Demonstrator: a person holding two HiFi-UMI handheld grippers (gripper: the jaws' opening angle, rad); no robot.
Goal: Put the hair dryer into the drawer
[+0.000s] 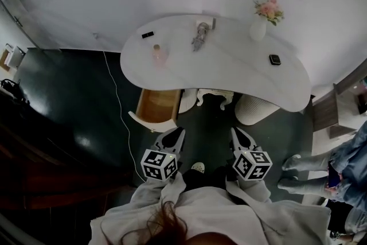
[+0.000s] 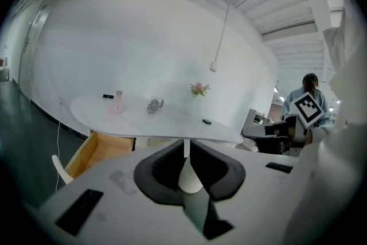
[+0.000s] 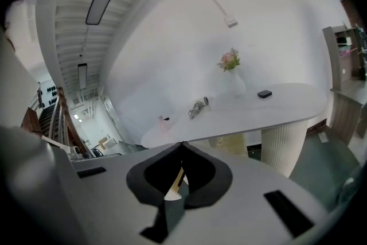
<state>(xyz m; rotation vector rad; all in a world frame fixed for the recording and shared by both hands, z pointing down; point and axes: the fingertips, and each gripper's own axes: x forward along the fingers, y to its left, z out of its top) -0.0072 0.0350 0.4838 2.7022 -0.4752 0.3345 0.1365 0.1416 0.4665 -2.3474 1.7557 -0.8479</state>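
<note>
Both are shut on nothing: the left claw (image 1: 177, 136) and right claw (image 1: 237, 136) hang side by side, well short of the counter (image 1: 229, 69). The hair dryer (image 1: 199, 36) lies on top near the back. Below, the drawer (image 1: 157, 106) stands open, seemingly ready for it.

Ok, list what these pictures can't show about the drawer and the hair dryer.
Inside of the drawer: head view, rear part under the table top; left gripper view, cut off by the left gripper.
The hair dryer: too small in every view to tell its cord or switch.
</note>
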